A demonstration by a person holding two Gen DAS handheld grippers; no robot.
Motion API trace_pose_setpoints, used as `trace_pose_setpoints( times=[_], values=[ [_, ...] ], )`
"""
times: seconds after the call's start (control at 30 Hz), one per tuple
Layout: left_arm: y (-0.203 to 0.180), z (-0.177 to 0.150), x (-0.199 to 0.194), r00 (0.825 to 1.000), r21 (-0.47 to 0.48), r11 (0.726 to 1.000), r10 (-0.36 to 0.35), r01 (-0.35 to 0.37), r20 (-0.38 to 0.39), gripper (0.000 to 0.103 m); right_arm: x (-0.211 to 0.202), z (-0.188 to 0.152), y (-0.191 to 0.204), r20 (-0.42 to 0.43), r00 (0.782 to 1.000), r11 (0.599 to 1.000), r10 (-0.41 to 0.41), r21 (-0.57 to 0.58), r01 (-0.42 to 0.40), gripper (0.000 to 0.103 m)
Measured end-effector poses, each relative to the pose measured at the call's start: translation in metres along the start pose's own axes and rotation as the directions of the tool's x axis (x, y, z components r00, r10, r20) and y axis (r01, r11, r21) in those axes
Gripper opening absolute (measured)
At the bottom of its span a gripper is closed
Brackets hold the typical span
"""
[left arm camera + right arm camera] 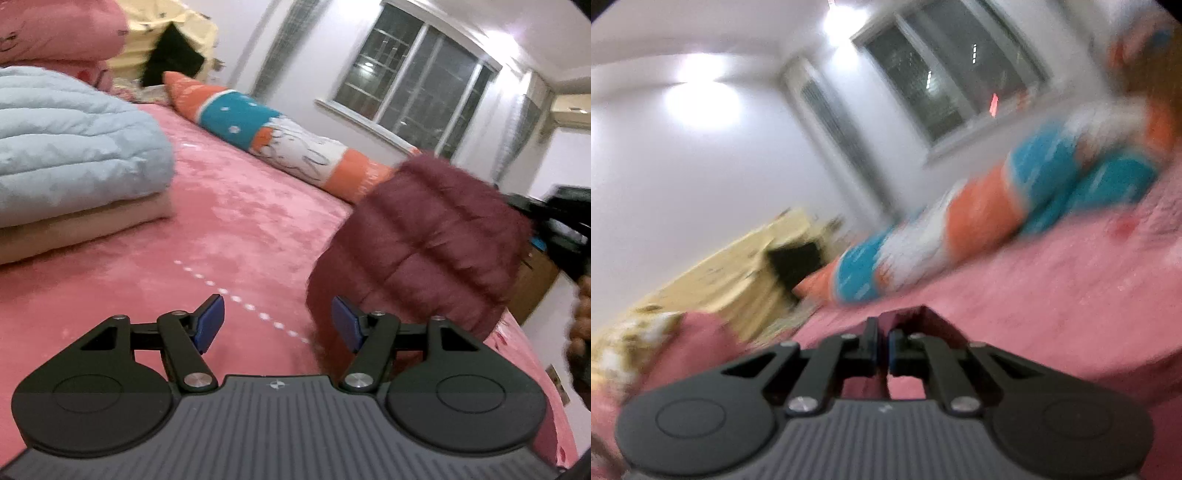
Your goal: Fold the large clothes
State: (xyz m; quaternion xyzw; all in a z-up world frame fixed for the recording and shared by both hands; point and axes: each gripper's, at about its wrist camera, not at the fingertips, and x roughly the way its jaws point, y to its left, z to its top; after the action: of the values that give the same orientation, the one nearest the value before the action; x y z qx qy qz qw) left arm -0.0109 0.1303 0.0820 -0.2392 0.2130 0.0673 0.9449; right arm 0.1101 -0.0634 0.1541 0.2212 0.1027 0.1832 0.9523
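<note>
Your left claw [277, 325] is spread wide with nothing between its blue pads [210, 323], hanging low over the pink bed [229, 221]. The dark red padded jacket [424, 243] is lifted in a bunched, hanging mass to the right of that claw, its lower edge meeting the bed just beyond the right pad; its upper part is blurred, and a dark shape at the right edge of the view sits beside it. A dotted white line [236, 295] runs across the bed cover ahead of your left claw. To the left, a folded pale blue quilt [74, 147] lies on a beige layer, well apart from the jacket. A long rocket-patterned pillow [280, 136] lies along the far side of the bed under the window [413, 81].

Your right claw [882, 349] is clenched, its pads nearly touching. A fold of dark reddish cloth [923, 321] sits at its tips, but the right wrist view is too blurred for you to tell whether it is gripped. The same pillow [979, 214] lies beyond.
</note>
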Motion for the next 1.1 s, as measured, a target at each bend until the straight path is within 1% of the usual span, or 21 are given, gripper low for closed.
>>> trace_pose_setpoints(
  times=[0.03,0.1,0.17,0.2,0.27,0.3,0.4,0.47,0.53,0.57,0.6,0.63,0.7,0.77,0.87,0.93,0.97,1.0,1.1],
  values=[
    [-0.003,-0.001,0.000,1.000,0.006,1.000,-0.013,0.013,0.001,0.079,-0.019,0.000,-0.004,0.044,0.998,0.999,-0.032,-0.022,0.033,0.002],
    [-0.010,-0.003,0.000,0.999,0.018,0.999,-0.043,0.043,-0.001,0.080,-0.065,-0.004,-0.015,0.120,0.986,0.991,-0.117,-0.055,0.124,0.002],
    [-0.016,-0.006,-0.001,0.997,0.026,0.997,-0.071,0.071,-0.007,0.080,-0.098,-0.018,-0.020,0.152,0.971,0.973,-0.185,-0.108,0.202,0.002],
    [-0.020,-0.007,-0.002,0.996,0.034,0.996,-0.084,0.085,-0.009,0.080,-0.111,-0.028,-0.021,0.145,0.966,0.961,-0.213,-0.146,0.234,0.002],
    [-0.022,-0.008,-0.003,0.995,0.053,0.994,-0.096,0.096,-0.009,0.081,-0.122,-0.047,-0.021,0.098,0.961,0.938,-0.257,-0.213,0.272,0.003],
    [-0.025,-0.009,-0.003,0.995,0.064,0.993,-0.099,0.099,-0.009,0.081,-0.125,-0.056,-0.025,0.065,0.960,0.932,-0.273,-0.228,0.280,0.004],
    [-0.027,-0.010,-0.002,0.994,0.088,0.991,-0.104,0.105,-0.015,0.081,-0.118,-0.082,-0.041,-0.062,0.952,0.932,-0.299,-0.235,0.277,0.008],
    [-0.029,-0.012,-0.002,0.994,0.105,0.989,-0.106,0.107,-0.017,0.081,-0.114,-0.094,-0.058,-0.142,0.941,0.939,-0.306,-0.209,0.274,0.009],
    [-0.030,-0.013,-0.001,0.993,0.112,0.987,-0.114,0.116,-0.022,0.081,-0.113,-0.099,-0.069,-0.216,0.929,0.949,-0.301,-0.168,0.268,0.014],
    [-0.032,-0.012,0.002,0.993,0.117,0.986,-0.116,0.118,-0.023,0.081,-0.115,-0.099,-0.068,-0.232,0.925,0.950,-0.302,-0.153,0.272,0.024],
    [-0.032,-0.014,0.001,0.993,0.128,0.985,-0.117,0.119,-0.022,0.081,-0.119,-0.099,-0.072,-0.244,0.925,0.955,-0.292,-0.134,0.266,0.038],
    [-0.033,-0.016,0.001,0.993,0.144,0.983,-0.114,0.116,-0.018,0.081,-0.122,-0.100,-0.064,-0.250,0.927,0.959,-0.278,-0.117,0.256,0.044],
    [-0.039,-0.019,0.002,0.993,0.170,0.979,-0.115,0.116,-0.014,0.081,-0.137,-0.099,-0.063,-0.254,0.931,0.965,-0.263,-0.081,0.250,0.061],
    [-0.041,-0.023,0.002,0.993,0.191,0.975,-0.115,0.117,-0.021,0.081,-0.148,-0.099,-0.066,-0.260,0.934,0.969,-0.247,-0.051,0.242,0.065],
    [-0.042,-0.028,0.002,0.994,0.220,0.969,-0.105,0.109,-0.031,0.081,-0.170,-0.101,-0.075,-0.252,0.932,0.964,-0.259,-0.009,0.265,0.068],
    [-0.043,-0.030,0.001,0.994,0.235,0.966,-0.102,0.107,-0.034,0.081,-0.183,-0.101,-0.088,-0.224,0.929,0.953,-0.293,0.010,0.303,0.070],
    [-0.044,-0.031,0.000,0.994,0.242,0.964,-0.102,0.107,-0.033,0.081,-0.187,-0.100,-0.096,-0.208,0.924,0.943,-0.320,0.026,0.332,0.070],
    [-0.045,-0.032,-0.001,0.994,0.250,0.962,-0.103,0.108,-0.032,0.081,-0.191,-0.097,-0.105,-0.194,0.918,0.931,-0.346,0.051,0.361,0.070],
    [-0.048,-0.035,-0.005,0.995,0.278,0.955,-0.100,0.104,-0.030,0.081,-0.198,-0.091,-0.131,-0.158,0.908,0.904,-0.389,0.123,0.409,0.070]
  ],
)
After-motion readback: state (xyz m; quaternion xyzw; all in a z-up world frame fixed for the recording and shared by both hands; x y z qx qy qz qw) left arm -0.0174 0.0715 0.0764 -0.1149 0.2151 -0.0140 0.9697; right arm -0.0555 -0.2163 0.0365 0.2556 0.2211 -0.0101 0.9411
